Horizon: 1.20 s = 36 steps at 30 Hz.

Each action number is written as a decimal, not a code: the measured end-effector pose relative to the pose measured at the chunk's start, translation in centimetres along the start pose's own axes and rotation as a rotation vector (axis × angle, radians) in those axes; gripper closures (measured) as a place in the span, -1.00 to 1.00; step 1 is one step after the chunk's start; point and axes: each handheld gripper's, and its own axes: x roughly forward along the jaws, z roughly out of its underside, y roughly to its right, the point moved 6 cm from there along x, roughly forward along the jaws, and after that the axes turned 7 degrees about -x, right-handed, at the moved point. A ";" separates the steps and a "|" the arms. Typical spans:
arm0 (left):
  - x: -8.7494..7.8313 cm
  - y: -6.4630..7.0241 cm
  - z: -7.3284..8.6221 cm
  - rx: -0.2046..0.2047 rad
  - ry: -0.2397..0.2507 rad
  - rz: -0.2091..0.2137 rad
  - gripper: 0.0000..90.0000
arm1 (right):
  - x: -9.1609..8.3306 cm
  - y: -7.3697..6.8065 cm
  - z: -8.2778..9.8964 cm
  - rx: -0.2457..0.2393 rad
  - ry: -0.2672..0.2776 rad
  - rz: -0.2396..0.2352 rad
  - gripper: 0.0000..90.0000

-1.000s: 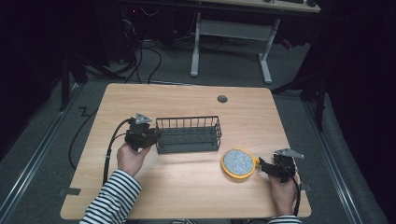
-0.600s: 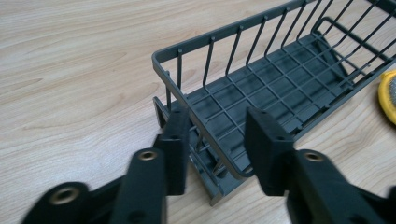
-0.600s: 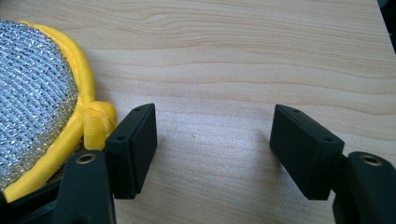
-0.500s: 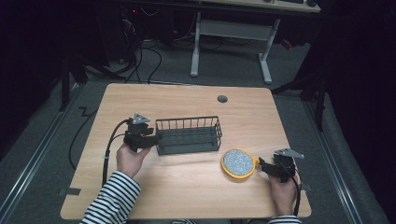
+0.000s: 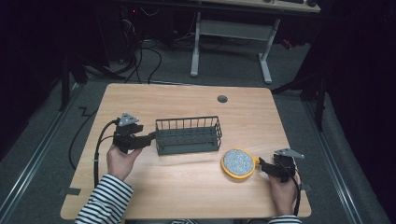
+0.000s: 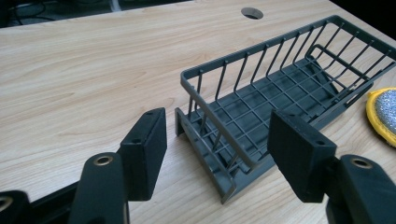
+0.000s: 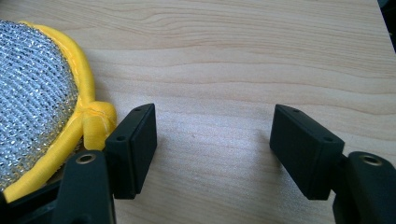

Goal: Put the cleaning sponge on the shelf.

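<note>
Wire basket (image 5: 188, 135): dark grey, its near end flanked by the left gripper (image 5: 148, 138), whose jaws have just been opening and grip nothing. Right gripper (image 5: 261, 164): spread wide, empty, scouring pad (image 5: 238, 162) just beside it.

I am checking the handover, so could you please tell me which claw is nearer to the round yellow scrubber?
Right. The right claw sits open just beside the yellow scrubber, at its right edge. The left claw is open at the wire basket's far end.
</note>
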 end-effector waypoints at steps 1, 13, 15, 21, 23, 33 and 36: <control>-0.2 -0.2 0.1 -0.005 0.002 -0.006 -0.15 | 0.0 0.0 0.0 0.002 0.000 -0.001 -0.29; -3.0 -3.2 2.7 -0.093 0.042 -0.034 -0.16 | 0.0 0.0 0.0 -0.001 0.000 0.000 -0.29; -3.5 -3.5 3.2 -0.102 0.045 -0.041 -0.16 | 0.0 0.0 0.0 0.000 0.000 0.000 -0.29; -4.1 -4.3 4.0 -0.126 0.054 -0.049 -0.17 | 0.0 0.0 0.0 0.001 0.002 -0.001 -0.29; -4.2 -4.8 4.8 -0.145 0.053 -0.053 -0.18 | 0.0 0.0 0.0 0.001 0.001 -0.002 -0.29; -3.4 -5.3 6.9 -0.180 0.038 -0.057 -0.22 | 0.0 0.0 0.0 -0.002 0.002 -0.001 -0.29; -2.9 -5.3 7.6 -0.184 0.027 -0.063 -0.23 | 0.0 0.0 0.0 -0.004 0.002 -0.001 -0.29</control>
